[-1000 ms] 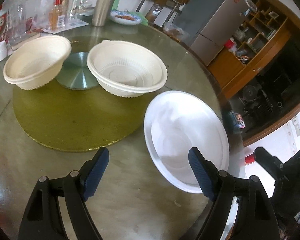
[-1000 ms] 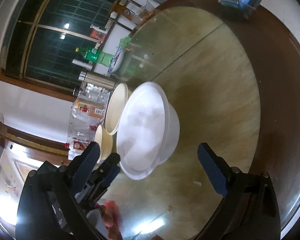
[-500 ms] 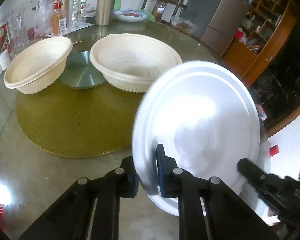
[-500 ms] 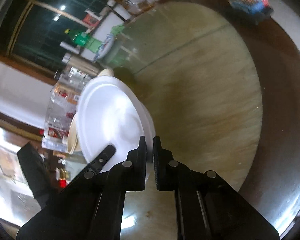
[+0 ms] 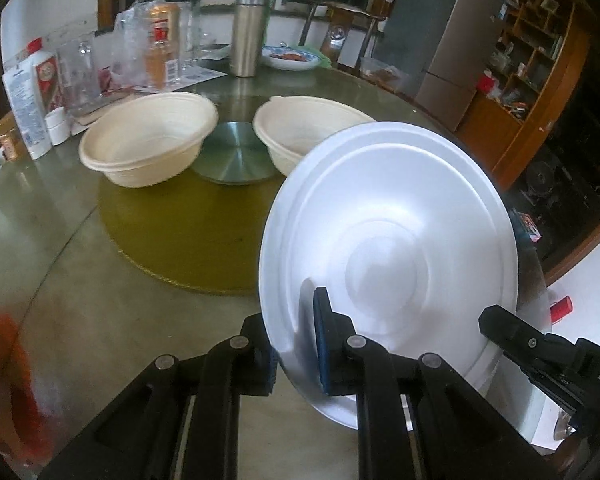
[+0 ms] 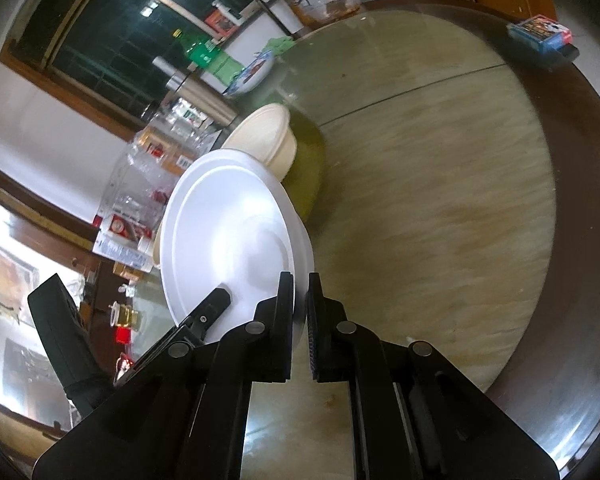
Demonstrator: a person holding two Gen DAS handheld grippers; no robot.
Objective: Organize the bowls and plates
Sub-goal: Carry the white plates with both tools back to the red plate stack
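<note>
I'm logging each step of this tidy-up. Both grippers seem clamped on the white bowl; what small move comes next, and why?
Probably carry the white bowl, held tilted above the table by the left gripper and right gripper, toward the nearer cream bowl, since it sits open and upright for nesting.

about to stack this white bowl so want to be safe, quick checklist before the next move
1. Left gripper shut on white bowl rim: ok.
2. Right gripper shut on the same rim: ok.
3. Bowl level: not ok, tilted steeply.
4. Bowl off the table: cannot tell.
5. Near cream bowl free to receive it: cannot tell, partly hidden behind the white bowl.
6. Far cream bowl empty: ok.
</note>
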